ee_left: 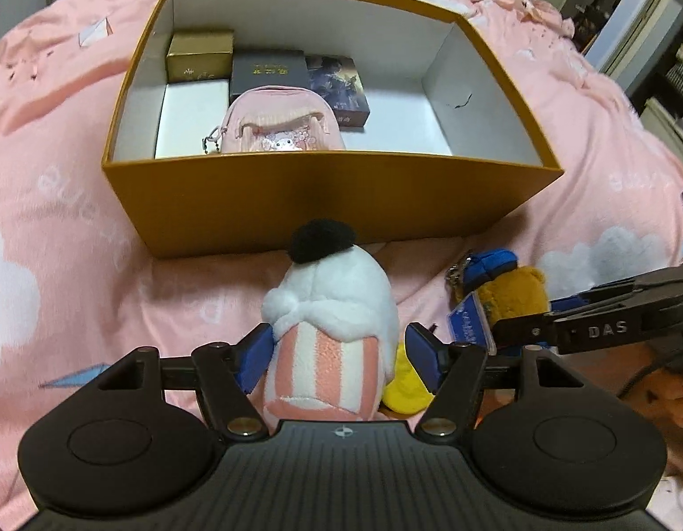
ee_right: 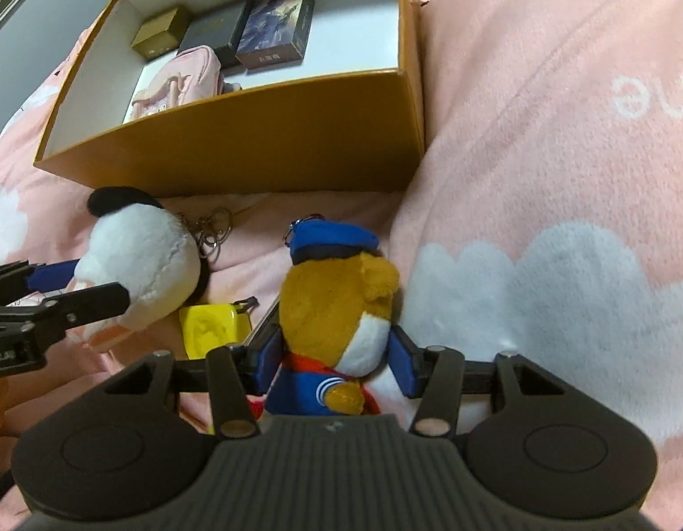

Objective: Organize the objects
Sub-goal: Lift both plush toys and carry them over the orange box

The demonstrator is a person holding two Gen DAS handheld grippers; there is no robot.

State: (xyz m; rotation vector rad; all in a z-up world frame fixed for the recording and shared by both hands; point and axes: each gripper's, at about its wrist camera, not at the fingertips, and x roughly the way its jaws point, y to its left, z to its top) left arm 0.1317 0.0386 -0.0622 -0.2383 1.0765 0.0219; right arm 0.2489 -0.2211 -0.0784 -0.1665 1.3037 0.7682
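Note:
A white plush [ee_left: 337, 301] with a black pompom and a pink-striped body lies on the pink blanket in front of the orange box [ee_left: 324, 186]. My left gripper [ee_left: 341, 354] straddles its body, open, with a gap at the right pad. To its right lies a brown bear plush [ee_right: 337, 296] in a blue cap and sailor suit. My right gripper [ee_right: 337, 358] is open around the bear's neck, pads close on both sides. The bear [ee_left: 514, 292] and one finger [ee_left: 523, 329] of my right gripper also show in the left wrist view.
Inside the orange box [ee_right: 253, 132] are a gold box [ee_left: 200, 59], a dark box [ee_left: 268, 73], a picture box [ee_left: 337, 84] and a pink pouch [ee_left: 284, 128]. A yellow item [ee_right: 213, 327] lies between the plushes. A keyring [ee_right: 213, 230] trails from the white plush [ee_right: 138, 261].

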